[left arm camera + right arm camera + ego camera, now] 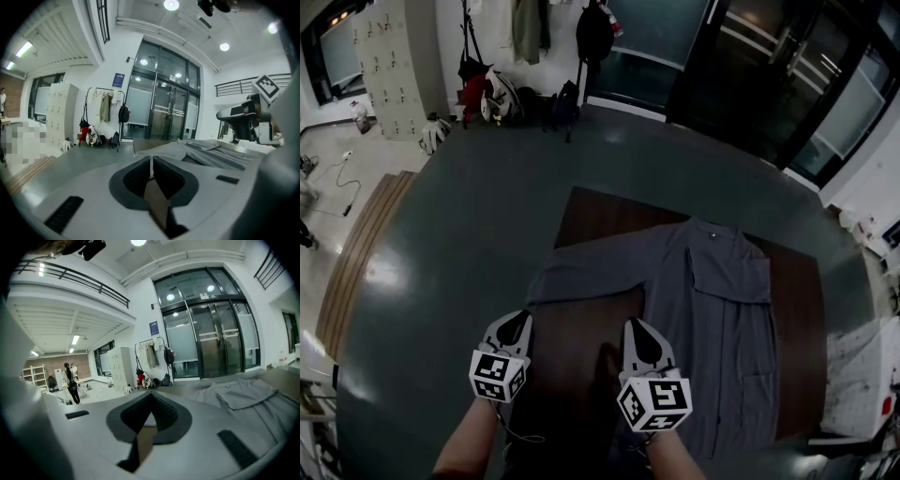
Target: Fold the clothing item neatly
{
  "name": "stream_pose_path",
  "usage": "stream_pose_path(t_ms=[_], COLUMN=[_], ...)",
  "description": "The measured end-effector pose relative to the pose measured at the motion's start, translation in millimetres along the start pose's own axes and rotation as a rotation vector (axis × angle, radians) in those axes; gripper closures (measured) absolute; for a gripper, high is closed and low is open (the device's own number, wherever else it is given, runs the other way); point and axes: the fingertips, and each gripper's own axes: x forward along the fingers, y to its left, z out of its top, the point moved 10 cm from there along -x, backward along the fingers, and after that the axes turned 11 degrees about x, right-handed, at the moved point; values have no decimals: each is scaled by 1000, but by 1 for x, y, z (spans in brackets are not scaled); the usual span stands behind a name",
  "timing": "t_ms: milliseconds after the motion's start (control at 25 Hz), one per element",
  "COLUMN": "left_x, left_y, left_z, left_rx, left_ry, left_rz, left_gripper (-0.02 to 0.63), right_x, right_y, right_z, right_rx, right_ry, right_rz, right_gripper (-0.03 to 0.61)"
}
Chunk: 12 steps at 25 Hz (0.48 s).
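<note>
A grey long-sleeved shirt (712, 309) lies spread flat on a dark brown table (797, 375), collar at the far side, one sleeve (581, 277) stretched out to the left. My left gripper (514, 321) hovers shut near the table's near left edge, just short of that sleeve. My right gripper (636, 326) hovers shut close to the shirt's left side, holding nothing. In the left gripper view the shirt (206, 152) lies ahead and the right gripper (243, 115) shows at the right. In the right gripper view the shirt (248, 392) lies ahead to the right.
Grey floor (469, 216) surrounds the table. Bags (497, 98) and hanging coats (525, 28) stand by the far wall, next to white lockers (389, 66). Glass doors (741, 66) run along the back right. Two people (71, 380) stand far off in the right gripper view.
</note>
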Motion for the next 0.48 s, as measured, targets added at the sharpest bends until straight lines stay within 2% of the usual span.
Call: stream_pose_path(t_ms=[120, 320, 480], left_x=[16, 37, 49], left_y=[15, 27, 33], left_z=[-13, -34, -51], left_rx=[53, 104, 164], left_ry=[29, 103, 160], left_rz=[9, -51, -85], left_gripper=[604, 515, 497], right_x=[21, 46, 58], right_y=[-2, -3, -2], right_z=[-10, -20, -26], right_rx=[7, -6, 3], right_ry=[31, 73, 101], right_rz=[-1, 11, 16], right_gripper=[590, 590, 590])
